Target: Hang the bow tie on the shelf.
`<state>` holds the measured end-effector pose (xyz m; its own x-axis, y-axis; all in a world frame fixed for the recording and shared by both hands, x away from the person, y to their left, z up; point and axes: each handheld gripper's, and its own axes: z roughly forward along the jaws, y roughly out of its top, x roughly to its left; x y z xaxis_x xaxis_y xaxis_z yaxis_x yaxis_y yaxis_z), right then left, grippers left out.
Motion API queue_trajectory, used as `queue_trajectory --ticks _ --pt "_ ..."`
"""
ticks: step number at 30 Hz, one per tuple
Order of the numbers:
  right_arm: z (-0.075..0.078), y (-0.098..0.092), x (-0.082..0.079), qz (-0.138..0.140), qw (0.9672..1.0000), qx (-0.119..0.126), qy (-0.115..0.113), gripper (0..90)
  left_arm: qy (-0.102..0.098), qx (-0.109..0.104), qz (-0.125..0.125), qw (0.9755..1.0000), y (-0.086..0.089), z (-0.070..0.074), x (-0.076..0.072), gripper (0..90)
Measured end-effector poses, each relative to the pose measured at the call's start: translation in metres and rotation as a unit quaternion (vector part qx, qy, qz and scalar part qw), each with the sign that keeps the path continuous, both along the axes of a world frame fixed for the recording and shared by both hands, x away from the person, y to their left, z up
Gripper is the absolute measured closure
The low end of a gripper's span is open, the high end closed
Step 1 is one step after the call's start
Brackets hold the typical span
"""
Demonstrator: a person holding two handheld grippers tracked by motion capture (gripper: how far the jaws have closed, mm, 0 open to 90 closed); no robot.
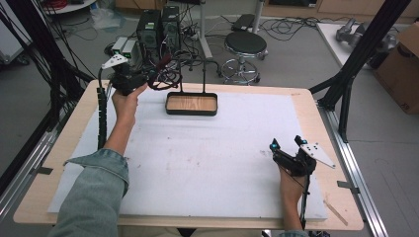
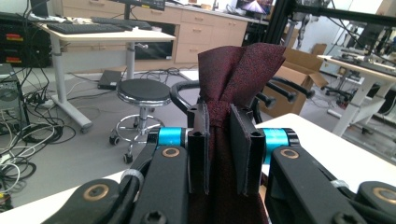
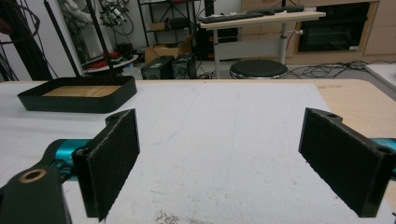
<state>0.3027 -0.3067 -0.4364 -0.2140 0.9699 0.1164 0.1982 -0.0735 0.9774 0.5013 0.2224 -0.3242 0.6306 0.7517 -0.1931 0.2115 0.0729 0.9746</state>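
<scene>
Necktie [image 2: 233, 79], dark red, pinched between the pads of the left gripper [image 2: 218, 140]; jaws pressed together on the cloth, a folded end rising above the pads. Same left gripper [image 1: 129, 78] held up by the left hand [image 1: 126, 103] over the far left corner of the table [image 1: 306, 106], beside the black stand [image 1: 197, 64], with the red cloth [image 1: 163, 61] showing close to one curved arm of that stand. Whether cloth touches the arm: cannot tell. Denim sleeve [image 1: 94, 192] reaching in from the bottom left.

Right gripper [image 1: 291, 155] low on the white mat [image 1: 207, 158] near the right edge, held by the right hand [image 1: 291, 190], grey three-cornered plate on top. Jaws of the right gripper [image 3: 219, 158] spread wide, with bare mat [image 3: 224, 140] between the two black pads.

Further out: black tray [image 1: 191, 104] with a wooden floor at the foot of the stand, seen again at the far left as a tray [image 3: 77, 95] from the right gripper view. Beyond the table, a round black stool [image 1: 244, 47] on a chrome base, two computer towers [image 1: 158, 27], cables across the floor, a cardboard box [image 1: 402, 69] at the right.
</scene>
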Motion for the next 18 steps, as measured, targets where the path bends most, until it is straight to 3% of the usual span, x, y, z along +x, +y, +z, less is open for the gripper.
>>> queue_trajectory --ticks 10,14,18 --pt "0.000 -0.001 0.001 0.003 1.0000 0.004 0.000 11.6 0.009 -0.003 0.026 0.9996 0.001 -0.005 0.016 77.3" --pt "0.000 -0.001 0.001 0.004 1.0000 0.003 0.000 11.6 0.023 -0.010 0.022 0.9994 0.005 -0.011 0.020 77.2" --pt "0.000 -0.001 0.001 0.004 1.0000 0.004 0.000 11.6 0.024 -0.009 0.022 0.9994 0.006 -0.013 0.022 76.9"
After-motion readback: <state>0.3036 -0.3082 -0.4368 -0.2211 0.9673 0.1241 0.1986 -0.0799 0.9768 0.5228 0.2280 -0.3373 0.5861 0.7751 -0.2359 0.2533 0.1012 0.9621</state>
